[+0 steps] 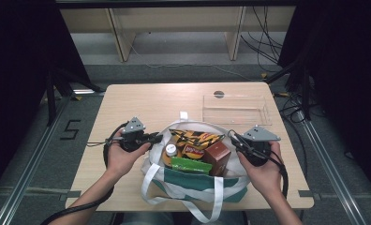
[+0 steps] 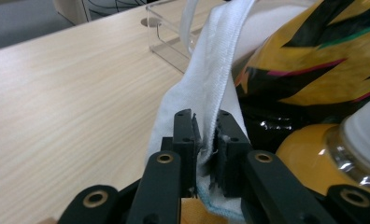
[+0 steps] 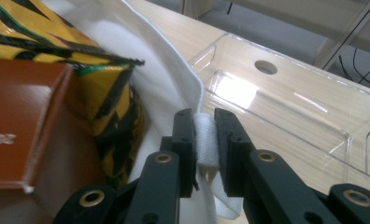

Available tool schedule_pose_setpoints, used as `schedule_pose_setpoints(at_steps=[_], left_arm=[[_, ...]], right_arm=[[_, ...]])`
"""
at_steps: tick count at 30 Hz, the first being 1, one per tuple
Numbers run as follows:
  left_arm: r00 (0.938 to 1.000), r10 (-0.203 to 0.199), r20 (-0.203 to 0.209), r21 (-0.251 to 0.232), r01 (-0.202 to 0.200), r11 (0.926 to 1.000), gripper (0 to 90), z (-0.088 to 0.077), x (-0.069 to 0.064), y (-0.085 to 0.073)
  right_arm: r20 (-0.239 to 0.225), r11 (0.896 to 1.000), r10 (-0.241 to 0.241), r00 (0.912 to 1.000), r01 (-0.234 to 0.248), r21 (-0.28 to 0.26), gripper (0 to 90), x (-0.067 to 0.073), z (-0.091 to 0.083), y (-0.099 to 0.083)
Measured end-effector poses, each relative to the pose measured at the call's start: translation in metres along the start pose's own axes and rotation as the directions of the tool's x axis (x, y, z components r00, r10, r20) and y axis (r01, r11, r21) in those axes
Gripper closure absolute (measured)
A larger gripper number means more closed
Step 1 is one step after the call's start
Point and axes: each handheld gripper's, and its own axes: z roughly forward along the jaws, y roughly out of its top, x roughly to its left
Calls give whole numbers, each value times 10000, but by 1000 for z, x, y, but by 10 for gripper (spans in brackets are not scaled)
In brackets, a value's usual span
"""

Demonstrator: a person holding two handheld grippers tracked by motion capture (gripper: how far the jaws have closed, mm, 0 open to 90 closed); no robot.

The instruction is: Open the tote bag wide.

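A white and green tote bag (image 1: 193,185) sits near the table's front edge, packed with a yellow-black snack bag (image 1: 193,137), a brown box (image 1: 218,157), a green packet (image 1: 190,165) and a white-capped bottle (image 1: 171,149). My left gripper (image 1: 156,137) is shut on the bag's left rim (image 2: 206,93), the cloth pinched between its pads. On the opposite side my right gripper (image 1: 233,139) is shut on the right rim (image 3: 205,140). In the left gripper view the snack bag (image 2: 323,56) and the bottle (image 2: 360,135) lie just right of the jaws. The brown box (image 3: 19,135) appears left in the right gripper view.
A clear plastic tray (image 1: 236,110) stands on the wooden table (image 1: 141,103) behind the bag at the right, close to my right gripper. A round cable hole (image 1: 218,93) lies beyond it. The bag's straps (image 1: 207,206) hang over the front edge.
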Motion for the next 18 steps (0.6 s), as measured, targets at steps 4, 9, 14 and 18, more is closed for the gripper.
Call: schedule_pose_setpoints(at_steps=[4,9,14,18], left_arm=[[10000,34,-74,400,-31,9992,802,5,1,-7],[9996,234,-130,554,-227,9982,802,9,0,-15],[9994,342,-107,675,-334,9972,798,11,2,-17],[9998,128,-175,706,-115,9974,797,16,4,-20]], right_arm=[[-66,9996,-154,9999,156,232,794,-1,7,-5],[-165,9992,-36,9999,42,402,795,-1,12,-11],[-326,9973,78,9994,-54,735,795,-2,18,-18],[-435,9953,165,9989,-122,956,795,-3,25,-23]])
